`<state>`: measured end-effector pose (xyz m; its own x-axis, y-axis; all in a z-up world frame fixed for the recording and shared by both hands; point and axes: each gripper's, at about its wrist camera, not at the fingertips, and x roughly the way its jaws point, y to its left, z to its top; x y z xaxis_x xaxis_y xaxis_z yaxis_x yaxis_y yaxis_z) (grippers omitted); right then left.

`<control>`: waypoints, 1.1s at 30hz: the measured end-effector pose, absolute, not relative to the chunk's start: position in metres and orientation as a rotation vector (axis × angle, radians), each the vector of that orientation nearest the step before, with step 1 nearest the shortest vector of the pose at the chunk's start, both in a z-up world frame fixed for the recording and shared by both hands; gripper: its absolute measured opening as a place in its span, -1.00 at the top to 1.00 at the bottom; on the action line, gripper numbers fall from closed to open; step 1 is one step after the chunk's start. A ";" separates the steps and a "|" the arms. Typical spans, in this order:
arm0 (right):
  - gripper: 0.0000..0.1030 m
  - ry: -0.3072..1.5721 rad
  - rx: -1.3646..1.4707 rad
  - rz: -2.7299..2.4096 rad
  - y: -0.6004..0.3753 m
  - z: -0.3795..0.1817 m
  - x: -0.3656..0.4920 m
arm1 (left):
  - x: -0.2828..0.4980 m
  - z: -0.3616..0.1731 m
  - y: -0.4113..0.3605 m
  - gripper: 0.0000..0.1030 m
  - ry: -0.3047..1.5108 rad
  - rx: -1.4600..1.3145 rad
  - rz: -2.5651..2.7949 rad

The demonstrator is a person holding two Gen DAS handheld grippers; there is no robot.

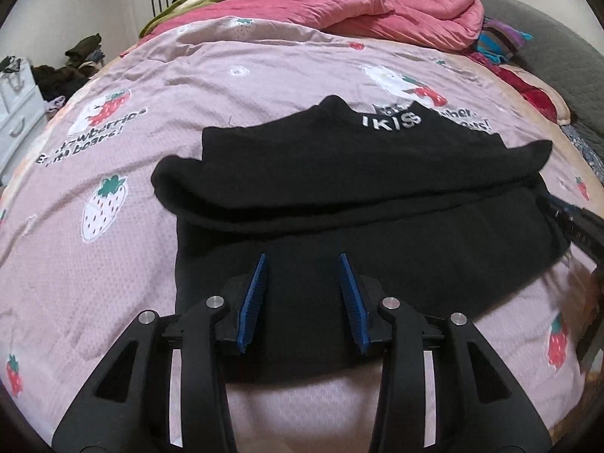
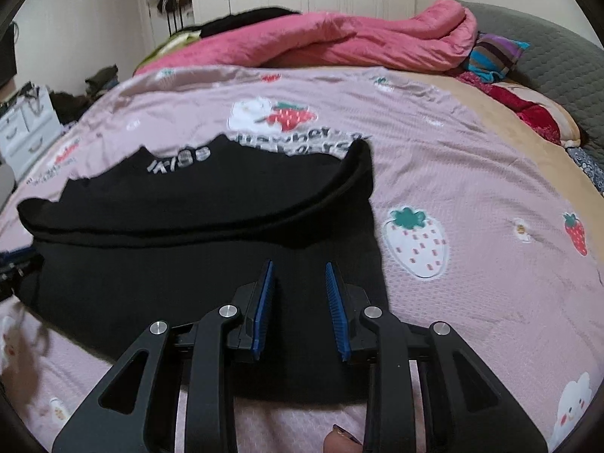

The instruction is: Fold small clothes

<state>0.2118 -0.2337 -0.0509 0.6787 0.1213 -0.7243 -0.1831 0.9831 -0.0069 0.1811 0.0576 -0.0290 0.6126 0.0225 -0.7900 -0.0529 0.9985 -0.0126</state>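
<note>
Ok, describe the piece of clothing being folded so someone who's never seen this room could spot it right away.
Start at the bed's pale pink strawberry bedspread. In the middle of it, in front of both grippers, lies the black top, partly folded over on itself. It is the only black garment on that spread, with white lettering near its far edge, unlike the rumpled pink quilt behind.

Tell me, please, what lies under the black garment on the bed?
The black garment lies directly on the pink strawberry-print quilt, which shows all around it. Its own folded layers overlap. Whatever sits beneath the cloth itself is covered and cannot be seen.
</note>
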 end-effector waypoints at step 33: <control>0.00 0.832 0.081 0.133 -0.269 -0.048 0.304 | 0.235 -0.031 0.156 0.20 0.812 -0.308 0.219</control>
<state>0.3039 -0.2690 -0.0475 0.6654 0.1496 -0.7314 -0.0861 0.9886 0.1239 0.2347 0.1563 -0.0309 0.6691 0.0741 -0.7395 -0.3079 0.9332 -0.1851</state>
